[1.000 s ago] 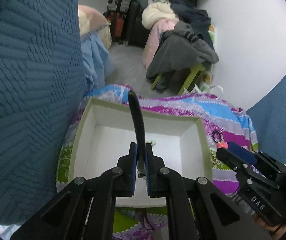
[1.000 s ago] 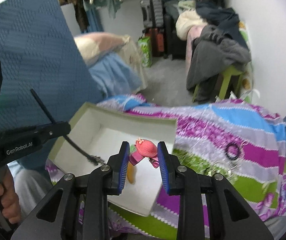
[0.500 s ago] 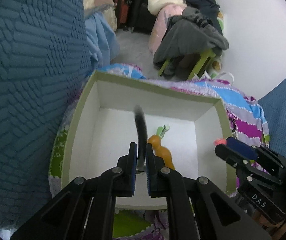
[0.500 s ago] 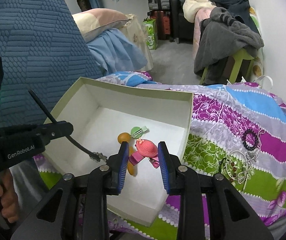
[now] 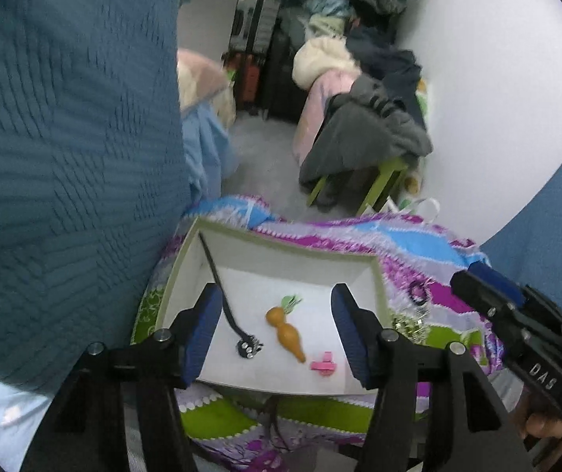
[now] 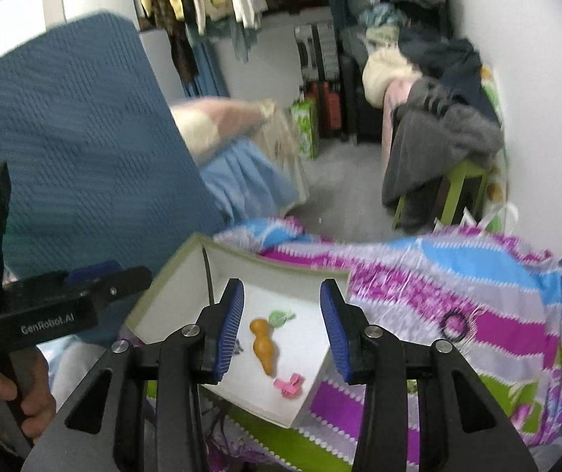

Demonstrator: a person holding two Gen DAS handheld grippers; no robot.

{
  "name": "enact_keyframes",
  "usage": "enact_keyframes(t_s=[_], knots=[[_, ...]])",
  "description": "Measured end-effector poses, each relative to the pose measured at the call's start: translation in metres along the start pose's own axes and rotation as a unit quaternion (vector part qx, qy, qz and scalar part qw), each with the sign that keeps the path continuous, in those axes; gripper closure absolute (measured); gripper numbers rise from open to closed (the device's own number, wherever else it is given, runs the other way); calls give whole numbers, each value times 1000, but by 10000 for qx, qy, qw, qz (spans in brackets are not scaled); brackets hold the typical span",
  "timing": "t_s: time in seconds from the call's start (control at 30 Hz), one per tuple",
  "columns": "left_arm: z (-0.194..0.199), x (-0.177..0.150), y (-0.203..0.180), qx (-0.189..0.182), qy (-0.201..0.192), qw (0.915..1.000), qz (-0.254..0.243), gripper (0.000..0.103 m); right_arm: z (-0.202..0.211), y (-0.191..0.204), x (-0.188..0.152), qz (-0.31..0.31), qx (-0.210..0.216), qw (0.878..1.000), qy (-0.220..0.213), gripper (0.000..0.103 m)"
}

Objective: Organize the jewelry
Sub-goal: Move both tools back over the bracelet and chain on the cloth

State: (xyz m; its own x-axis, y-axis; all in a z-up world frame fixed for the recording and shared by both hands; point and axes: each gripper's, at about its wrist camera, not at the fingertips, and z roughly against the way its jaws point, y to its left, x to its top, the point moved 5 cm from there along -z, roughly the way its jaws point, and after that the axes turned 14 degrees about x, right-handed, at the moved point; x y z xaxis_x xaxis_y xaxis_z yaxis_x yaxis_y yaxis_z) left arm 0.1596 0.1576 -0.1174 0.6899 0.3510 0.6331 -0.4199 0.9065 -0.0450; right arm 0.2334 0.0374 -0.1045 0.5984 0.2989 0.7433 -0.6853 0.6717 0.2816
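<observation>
While the left gripper hangs over the white box, its jaws are opening with nothing between them; a black strap, carrot clip and pink clip lie inside.

From the right gripper, jaws also opening and empty, the same box sits on the striped blanket, a black bracelet beside it.

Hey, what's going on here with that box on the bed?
A person is sorting jewelry into a white box on a striped bedspread. The left gripper and the right gripper are both opening, with nothing between their fingers. A black strap, a carrot clip and a pink clip lie inside; a black bracelet waits outside.
</observation>
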Motion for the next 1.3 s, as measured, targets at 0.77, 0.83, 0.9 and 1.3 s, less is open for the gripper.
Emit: enact_keyframes(t_s=[0.77,0.83,0.9,1.3], knots=[[97,-14,-135,-918,-622,9935,-268,45,155,-62,-7,-237,-744,9911,-1081,65],[95,-22,-143,-978,-572,9931,-309,45,159,-70,-15,-266,-798,9906,-1079,65],[89,-29,-153,-1035,-507,9927,-361,46,160,-80,-24,-331,-832,9904,-1053,65],[39,-68,-189,-1202,-23,9911,-570,47,142,-127,-90,-593,-935,9907,-792,65]])
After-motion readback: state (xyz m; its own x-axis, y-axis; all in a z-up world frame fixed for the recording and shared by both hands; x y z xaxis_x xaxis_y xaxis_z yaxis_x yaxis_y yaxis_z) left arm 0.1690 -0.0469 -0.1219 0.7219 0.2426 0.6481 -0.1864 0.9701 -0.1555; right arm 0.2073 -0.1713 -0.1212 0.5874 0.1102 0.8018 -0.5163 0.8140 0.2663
